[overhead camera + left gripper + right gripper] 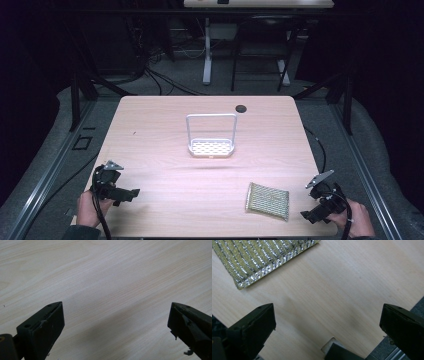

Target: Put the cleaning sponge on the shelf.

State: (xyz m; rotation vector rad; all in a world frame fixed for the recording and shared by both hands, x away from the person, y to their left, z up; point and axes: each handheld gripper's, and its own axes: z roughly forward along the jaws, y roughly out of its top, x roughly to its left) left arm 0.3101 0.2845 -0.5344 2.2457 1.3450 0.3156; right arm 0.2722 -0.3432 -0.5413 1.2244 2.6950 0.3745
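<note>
Both grippers idle at frame bottom: left gripper (131, 193) and right gripper (306, 214), fingers released, empty. Silver-green scouring pad (268, 200) lies lower right on the tabletop (150, 140), near the right gripper. White wire rack (211, 136) stands centre, beyond. Likely next: right gripper reaches left, grasps the pad's edge.

A flat rectangular scouring pad of woven yellow-green and silver metallic thread (268, 201) lies on the pale wooden table (165, 180), near its front edge and toward the right side, turned slightly askew to that edge. In the right gripper view the pad (259, 257) shows ribbed rows of glittering weave and a frayed silver border, one corner pointing down the grain of the wood. It rests flat and untouched. Well apart, near the table's centre, a white perforated-metal tray with a tall hooped wire handle (211, 136) stands upright.
</note>
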